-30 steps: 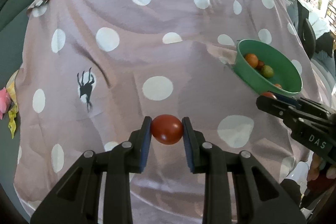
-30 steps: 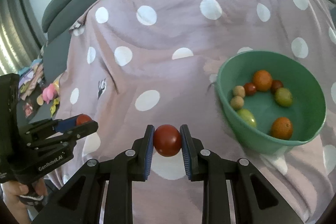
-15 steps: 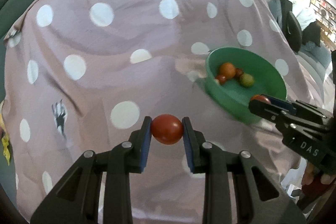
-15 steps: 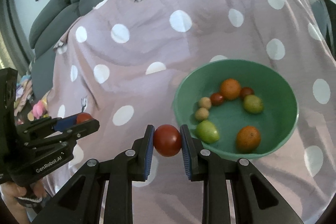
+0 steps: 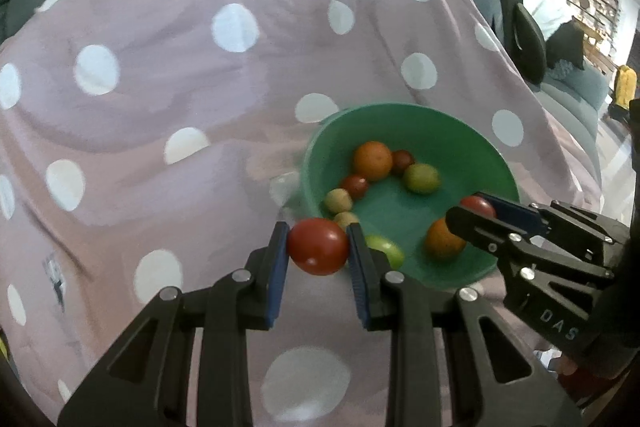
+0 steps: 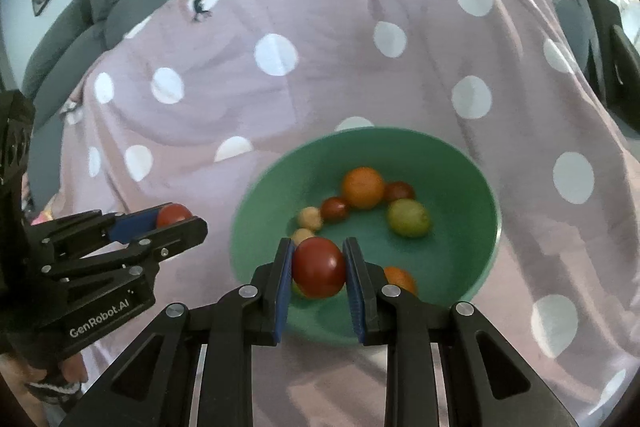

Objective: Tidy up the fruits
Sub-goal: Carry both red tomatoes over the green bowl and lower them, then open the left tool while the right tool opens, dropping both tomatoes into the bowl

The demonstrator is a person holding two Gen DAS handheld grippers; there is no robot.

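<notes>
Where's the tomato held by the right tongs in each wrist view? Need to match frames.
Left wrist view: the right tongs' tomato sits right of centre, only partly seen between the pads of the right tongs, over the near right rim of the green bowl.
Right wrist view: same tomato sits bottom centre, clamped in the right tongs over the bowl's near side.
Shared landmark: the large orange in the bowl.

The red tomato (image 6: pixel 319 267) clamped in the right gripper (image 6: pixel 319 269) covers most of a green fruit (image 6: pixel 297 287) and part of an orange (image 6: pixel 400 279) in the green bowl (image 6: pixel 480 187), whose rim looks smeared. In the left wrist view, a blue pad (image 5: pixel 362 267) hides half the green fruit (image 5: pixel 386 249). Shelves (image 5: pixel 588 1) at the back are too blurred to read.
</notes>
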